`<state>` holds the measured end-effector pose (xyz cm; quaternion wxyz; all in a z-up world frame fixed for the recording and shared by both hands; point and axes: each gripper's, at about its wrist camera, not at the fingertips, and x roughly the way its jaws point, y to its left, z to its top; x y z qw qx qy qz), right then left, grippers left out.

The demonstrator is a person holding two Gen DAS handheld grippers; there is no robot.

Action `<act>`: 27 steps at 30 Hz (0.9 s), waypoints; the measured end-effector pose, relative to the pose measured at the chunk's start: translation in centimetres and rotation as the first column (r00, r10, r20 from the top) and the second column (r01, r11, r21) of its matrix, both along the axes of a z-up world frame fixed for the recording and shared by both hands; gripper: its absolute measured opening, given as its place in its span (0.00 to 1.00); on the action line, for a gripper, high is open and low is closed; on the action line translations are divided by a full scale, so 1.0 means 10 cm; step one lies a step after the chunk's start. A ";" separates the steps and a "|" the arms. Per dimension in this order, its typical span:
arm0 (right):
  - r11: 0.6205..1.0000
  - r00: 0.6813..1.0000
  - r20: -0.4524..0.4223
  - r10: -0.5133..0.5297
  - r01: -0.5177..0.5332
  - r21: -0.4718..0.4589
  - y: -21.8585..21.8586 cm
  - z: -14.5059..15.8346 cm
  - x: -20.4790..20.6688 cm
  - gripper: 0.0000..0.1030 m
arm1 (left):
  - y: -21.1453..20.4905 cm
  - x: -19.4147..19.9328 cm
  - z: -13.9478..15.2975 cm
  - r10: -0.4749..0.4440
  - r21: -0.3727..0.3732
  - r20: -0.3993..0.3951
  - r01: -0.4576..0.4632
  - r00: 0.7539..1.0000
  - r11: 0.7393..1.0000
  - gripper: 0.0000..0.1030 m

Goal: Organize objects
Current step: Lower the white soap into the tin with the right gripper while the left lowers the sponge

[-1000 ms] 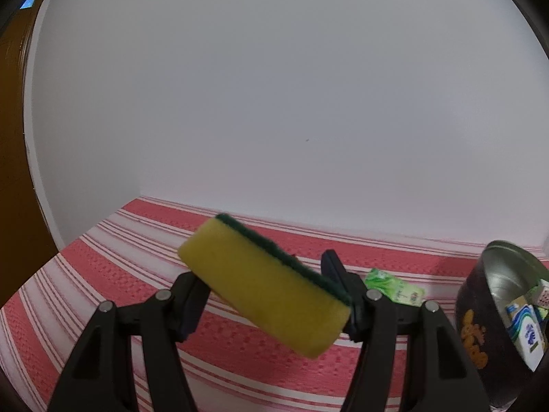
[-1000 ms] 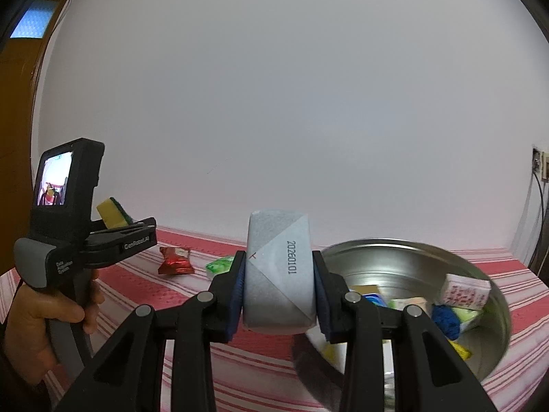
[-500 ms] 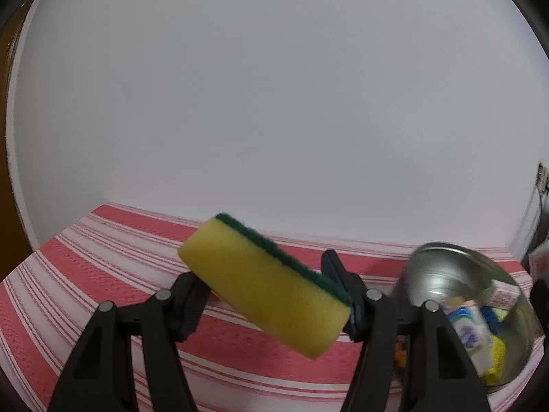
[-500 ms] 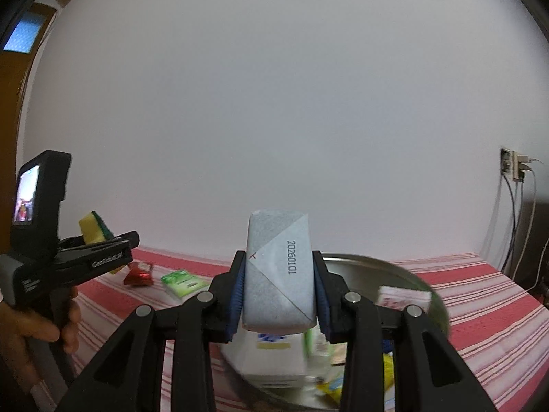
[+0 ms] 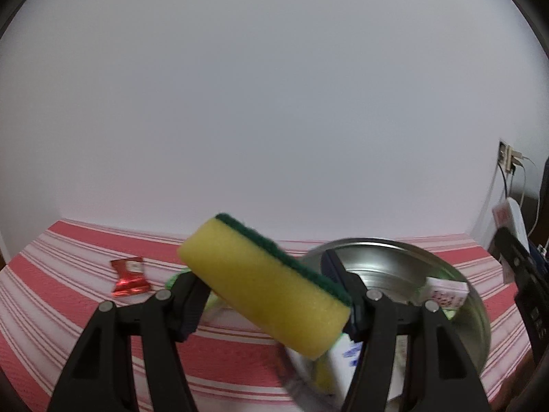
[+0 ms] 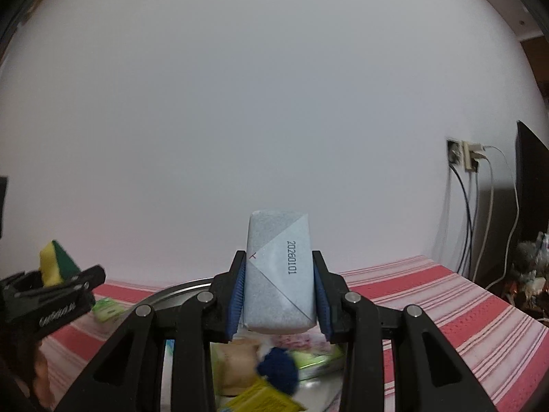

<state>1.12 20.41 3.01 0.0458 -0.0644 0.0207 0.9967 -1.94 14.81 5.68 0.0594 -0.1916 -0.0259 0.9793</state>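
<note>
Spongy yellow block (image 5: 264, 298) (green scourer top), paper-wrapped packet (image 6: 279, 288)

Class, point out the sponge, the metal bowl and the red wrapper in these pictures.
sponge (image 5: 260, 292): left wrist view, yellow front face.
metal bowl (image 5: 384, 257): left wrist view, inner back wall.
red wrapper (image 5: 129, 276): left wrist view, its middle.

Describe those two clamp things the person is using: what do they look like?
Both are black plastic tongs with silver rivets. The right gripper has ribbed blue pads; the left gripper has darker navy pads and white lettering along its side, too blurred to read.
</note>
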 end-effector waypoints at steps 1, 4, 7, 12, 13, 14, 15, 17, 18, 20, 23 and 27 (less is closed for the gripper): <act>1.000 1.000 -0.002 -0.010 0.010 0.005 0.02 0.02 0.09 0.37 | 0.07 -0.02 -0.01 -0.010 0.001 0.002 0.010 1.000 1.000 0.61; 0.999 0.999 -0.004 -0.039 0.039 0.038 0.23 0.12 0.08 0.37 | 0.22 -0.06 -0.03 -0.035 0.006 0.011 0.035 0.999 0.999 0.61; 0.995 0.998 0.007 -0.062 0.061 0.076 0.21 0.10 0.02 0.37 | 0.40 -0.07 -0.06 -0.057 0.008 0.024 0.057 0.998 0.998 0.61; 0.994 0.998 0.035 -0.060 0.056 0.095 0.40 -0.18 -0.19 0.37 | 0.69 -0.09 -0.09 -0.100 0.011 0.046 0.099 0.994 0.995 0.61; 0.993 0.997 0.044 -0.063 0.058 0.107 0.40 -0.20 -0.21 0.37 | 0.72 -0.09 -0.09 -0.104 0.010 0.050 0.104 0.993 0.995 0.61; 0.992 0.997 0.052 -0.065 0.059 0.110 0.52 -0.22 -0.31 0.37 | 0.75 -0.10 -0.10 -0.109 0.009 0.054 0.108 0.993 0.994 0.61; 0.992 0.996 0.065 -0.064 0.056 0.109 0.54 -0.23 -0.34 0.37 | 0.78 -0.11 -0.12 -0.117 0.011 0.061 0.116 0.991 0.993 0.61; 0.994 0.994 0.099 -0.051 0.041 0.102 0.54 -0.28 -0.39 0.37 | 0.82 -0.11 -0.17 -0.125 0.007 0.078 0.125 0.989 0.992 0.61; 0.994 0.992 0.114 -0.049 0.038 0.102 0.59 -0.30 -0.44 0.37 | 0.83 -0.11 -0.18 -0.129 0.002 0.083 0.129 0.988 0.992 0.61; 0.995 0.989 0.142 -0.050 0.036 0.098 0.62 -0.33 -0.49 0.37 | 0.83 -0.11 -0.21 -0.128 -0.004 0.094 0.129 0.987 0.992 0.61; 0.995 0.986 0.166 -0.033 0.016 0.101 0.62 -0.38 -0.53 0.37 | 0.83 -0.16 -0.22 -0.133 -0.001 0.101 0.133 0.986 0.991 0.61; 0.991 0.982 0.189 0.001 -0.027 0.133 0.49 -0.45 -0.47 0.38 | 0.88 -0.17 -0.25 -0.133 -0.026 0.108 0.137 0.985 0.990 0.61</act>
